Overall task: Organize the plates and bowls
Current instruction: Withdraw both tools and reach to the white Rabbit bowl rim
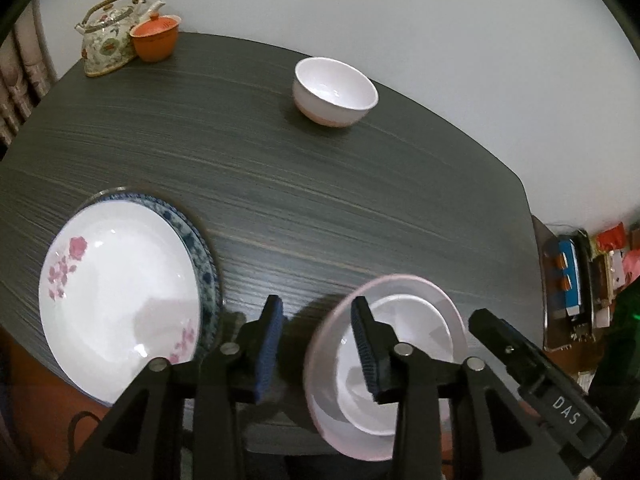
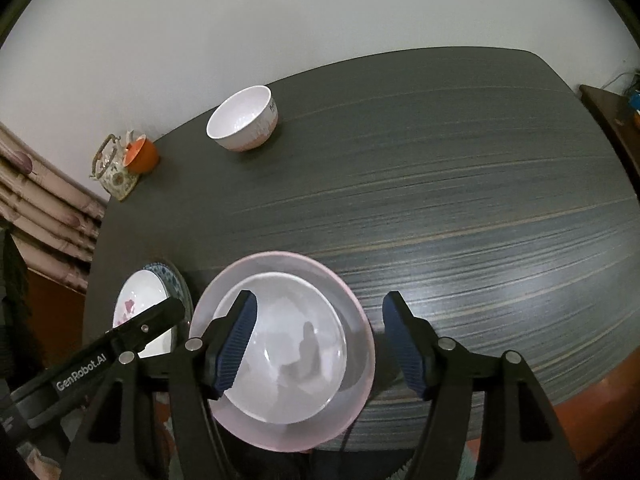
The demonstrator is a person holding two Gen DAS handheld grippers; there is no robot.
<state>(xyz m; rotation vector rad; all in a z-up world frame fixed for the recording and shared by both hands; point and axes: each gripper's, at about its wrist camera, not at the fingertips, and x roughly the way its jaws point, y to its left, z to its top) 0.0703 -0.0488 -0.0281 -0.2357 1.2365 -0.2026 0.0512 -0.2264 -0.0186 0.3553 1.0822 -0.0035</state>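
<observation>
Right wrist view: right hand-held gripper hangs released over the nested pink bowls at the bench near edge — next, probably fetching the lone white bowl by its rim.

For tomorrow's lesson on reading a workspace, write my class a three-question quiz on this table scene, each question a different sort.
1. True or false: the floral plate lies on top of a blue-patterned plate.
2. Which stands beside the teapot? A) a glass B) an orange lidded cup C) a fork
3. Fill in: a white bowl sits nested inside the ___ bowl.

Key: 1 true; 2 B; 3 pink.
</observation>
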